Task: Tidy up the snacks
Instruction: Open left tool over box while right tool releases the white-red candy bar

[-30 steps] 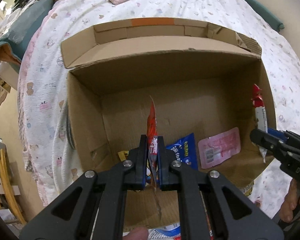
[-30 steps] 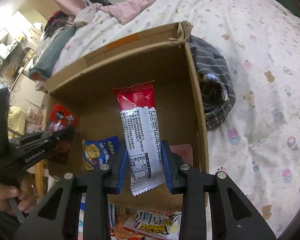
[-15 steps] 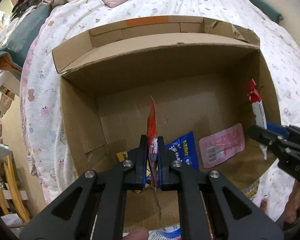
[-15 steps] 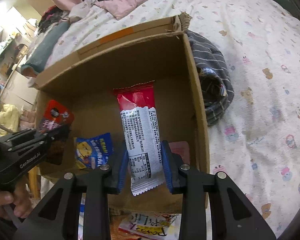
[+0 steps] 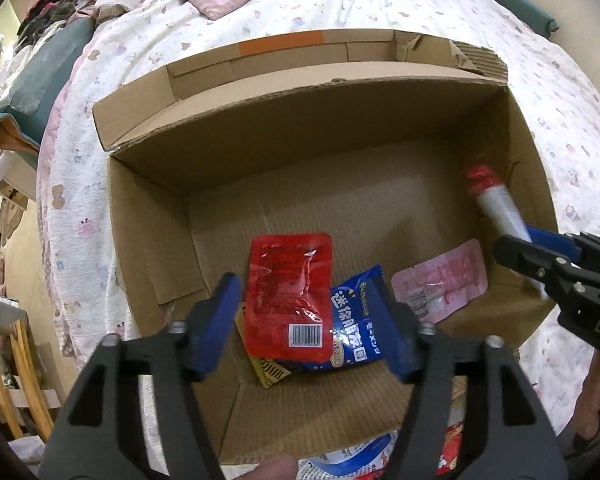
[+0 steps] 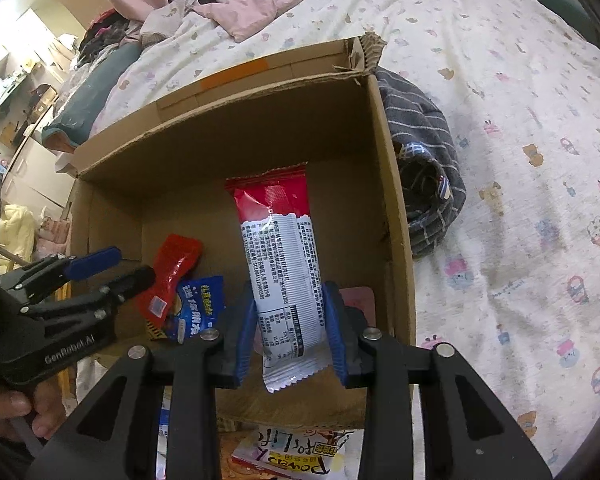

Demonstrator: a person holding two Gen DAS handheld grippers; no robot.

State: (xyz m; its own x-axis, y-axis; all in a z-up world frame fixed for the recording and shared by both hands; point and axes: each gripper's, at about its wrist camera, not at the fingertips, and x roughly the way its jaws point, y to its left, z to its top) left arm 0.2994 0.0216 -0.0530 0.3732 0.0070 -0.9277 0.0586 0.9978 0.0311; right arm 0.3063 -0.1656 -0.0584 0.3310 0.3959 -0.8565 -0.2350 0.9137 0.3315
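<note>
The left hand-held gripper (image 5: pixel 314 320) is hanging released, jaws wide apart, over the cardboard box (image 5: pixel 300 128) sitting on the bed (image 6: pixel 520 160). A red packet (image 5: pixel 290 292) is lying flat inside, overlapping a blue packet (image 5: pixel 354 326), with a pink packet (image 5: pixel 444 284) further right. The right hand-held gripper (image 6: pixel 290 330) is grasping a red-and-white wrapper (image 6: pixel 282 264) above the box.
</note>
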